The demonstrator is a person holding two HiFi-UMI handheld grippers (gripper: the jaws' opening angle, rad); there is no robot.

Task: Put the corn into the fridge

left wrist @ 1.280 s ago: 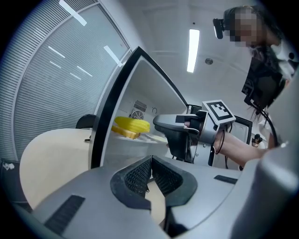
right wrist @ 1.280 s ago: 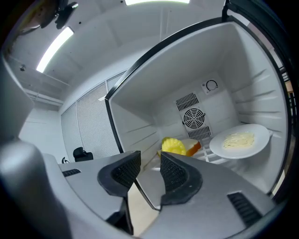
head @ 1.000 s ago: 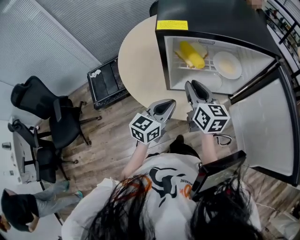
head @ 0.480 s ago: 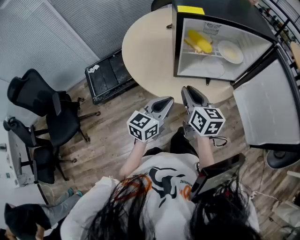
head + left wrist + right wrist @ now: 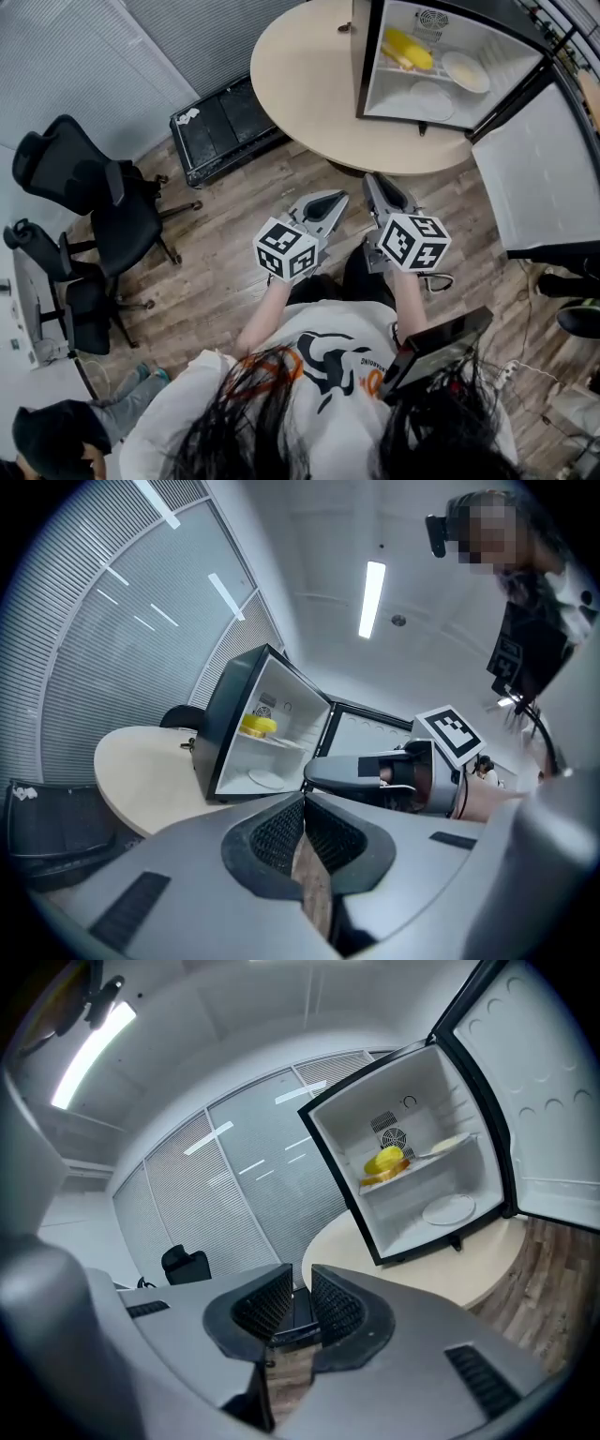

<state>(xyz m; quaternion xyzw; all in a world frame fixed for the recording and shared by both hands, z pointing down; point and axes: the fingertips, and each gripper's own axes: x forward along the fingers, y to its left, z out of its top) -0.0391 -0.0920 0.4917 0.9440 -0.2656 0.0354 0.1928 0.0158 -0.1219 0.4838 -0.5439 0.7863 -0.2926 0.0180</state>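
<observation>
Left gripper [image 5: 302, 799]: jaws together, nothing between the pads. Right gripper [image 5: 298, 1286]: jaws closing, a narrow gap remaining, nothing between them; only floor boards and a dark crate show through the gap. Both grippers are held side by side low in front of the person, over the wooden floor [image 5: 216, 272], well apart from the round table [image 5: 300, 84] and from the mini fridge [image 5: 373, 56] that stands on it. The corn [image 5: 411, 49] lies on the upper wire shelf inside the fridge, beside a white plate [image 5: 466, 70]; a second pale disc [image 5: 433, 98] rests on the compartment floor below. The placement therefore appears complete. The fridge door [image 5: 539, 178] stands wide open, swung out past the table's rim. Risks noted: first, the door may be left open, in which case the corn is stored but not kept cold. Second, the fridge sits close to the table's edge on the door side; a hard push on the door from an empty gripper could shift the whole unit or jolt the shelf, and the corn, being rounded, could roll toward the front or against the plate. Third, the open door projects at body level beside the person and could be struck in turning. Fourth, the black crate [image 5: 225, 127] and the office chairs [image 5: 70, 178] stand near on the left and limit room to step aside.
</observation>
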